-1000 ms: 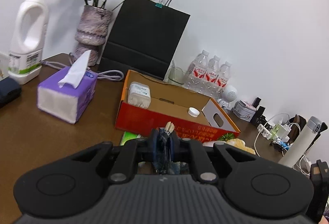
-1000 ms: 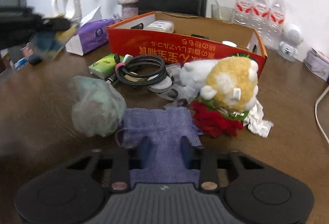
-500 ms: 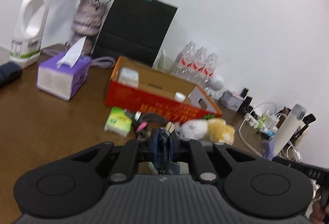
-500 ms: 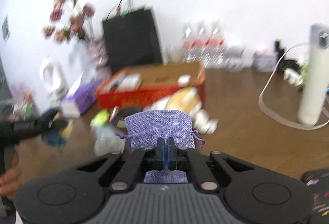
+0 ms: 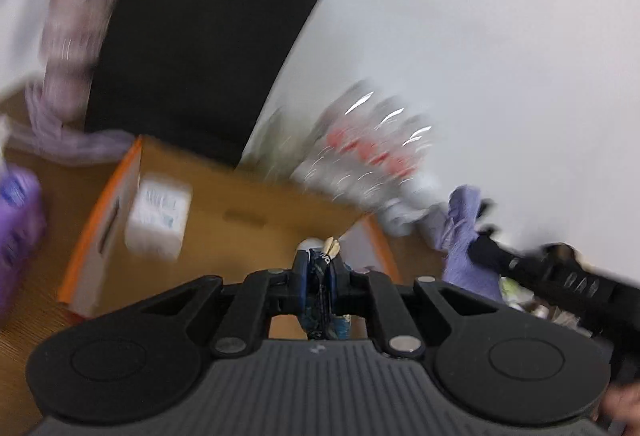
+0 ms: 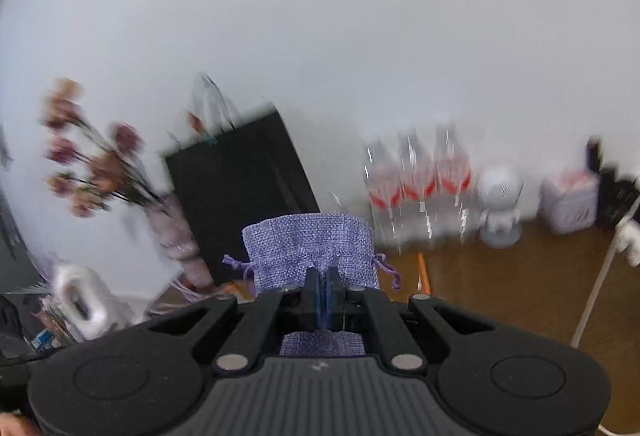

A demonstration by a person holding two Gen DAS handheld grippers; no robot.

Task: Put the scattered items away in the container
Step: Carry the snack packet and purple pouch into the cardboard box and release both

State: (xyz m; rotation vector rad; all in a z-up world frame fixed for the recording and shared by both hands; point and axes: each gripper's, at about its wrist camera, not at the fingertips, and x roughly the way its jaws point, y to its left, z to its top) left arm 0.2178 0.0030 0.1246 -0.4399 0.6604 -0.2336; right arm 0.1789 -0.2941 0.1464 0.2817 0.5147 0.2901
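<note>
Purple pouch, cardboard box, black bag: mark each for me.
Purple pouch (image 6: pixel 308 244), right wrist view, middle of its fabric front.
Cardboard box (image 5: pixel 240 204), left wrist view, bare inside floor.
Black bag (image 5: pixel 192 48), left wrist view, middle of its front.

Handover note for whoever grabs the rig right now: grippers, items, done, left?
Left gripper: shut on a small blue item, above the cardboard box.
Right gripper: shut on the purple drawstring pouch, held in the air.
Done: a white packet lies in the box.
Left: drop both held items into the box. The frames are blurred and show no table clutter, so check for strays.
</note>
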